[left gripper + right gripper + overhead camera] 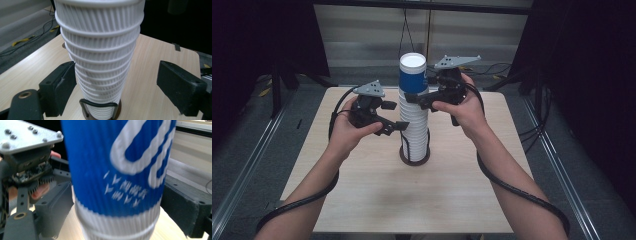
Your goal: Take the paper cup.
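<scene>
A tall stack of white ribbed paper cups [414,130] stands upside down on a dark round base [414,160] at the table's middle. A blue cup with white markings [413,75] tops the stack. My left gripper [396,116] is open, its jaws on either side of the lower stack [100,62]; the left jaw is close to it and the right jaw well apart. My right gripper [418,97] reaches in from the right at the blue cup's lower edge. In the right gripper view both jaws press against the blue cup [112,170].
The light wooden table [362,200] has bare room in front of and beside the stack. A black wire loop [98,103] sits at the stack's foot. Metal rails run along both sides of the table, and cables lie on the floor behind.
</scene>
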Demonstrator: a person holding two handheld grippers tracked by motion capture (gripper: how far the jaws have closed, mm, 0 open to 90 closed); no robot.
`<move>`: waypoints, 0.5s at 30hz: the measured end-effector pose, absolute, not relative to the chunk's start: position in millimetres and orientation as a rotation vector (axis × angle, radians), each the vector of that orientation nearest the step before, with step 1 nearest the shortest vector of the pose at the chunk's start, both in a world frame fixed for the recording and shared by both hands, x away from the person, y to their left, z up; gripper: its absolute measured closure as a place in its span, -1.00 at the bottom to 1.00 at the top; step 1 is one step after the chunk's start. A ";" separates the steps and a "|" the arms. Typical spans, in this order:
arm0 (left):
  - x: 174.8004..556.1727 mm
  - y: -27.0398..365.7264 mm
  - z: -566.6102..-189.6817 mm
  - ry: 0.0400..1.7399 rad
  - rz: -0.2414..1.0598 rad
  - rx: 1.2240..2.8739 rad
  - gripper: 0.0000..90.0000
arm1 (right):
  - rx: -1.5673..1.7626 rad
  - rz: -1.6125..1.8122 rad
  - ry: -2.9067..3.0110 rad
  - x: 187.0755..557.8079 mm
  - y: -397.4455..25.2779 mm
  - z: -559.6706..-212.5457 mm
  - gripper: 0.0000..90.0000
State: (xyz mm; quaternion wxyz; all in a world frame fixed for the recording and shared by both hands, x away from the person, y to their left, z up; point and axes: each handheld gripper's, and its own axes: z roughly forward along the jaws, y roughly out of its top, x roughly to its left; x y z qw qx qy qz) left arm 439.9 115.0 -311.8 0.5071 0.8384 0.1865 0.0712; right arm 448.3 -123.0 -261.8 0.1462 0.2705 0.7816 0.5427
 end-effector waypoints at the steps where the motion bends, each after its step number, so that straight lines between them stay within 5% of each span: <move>1: 440.6 114.7 -311.0 0.448 0.179 2.018 -0.65 | 0.789 1.592 2.239 450.3 -122.5 -262.1 -0.73; 15: 451.9 107.9 -297.6 0.470 0.237 1.912 -0.66 | 0.781 1.598 2.224 451.7 -119.0 -261.1 -0.62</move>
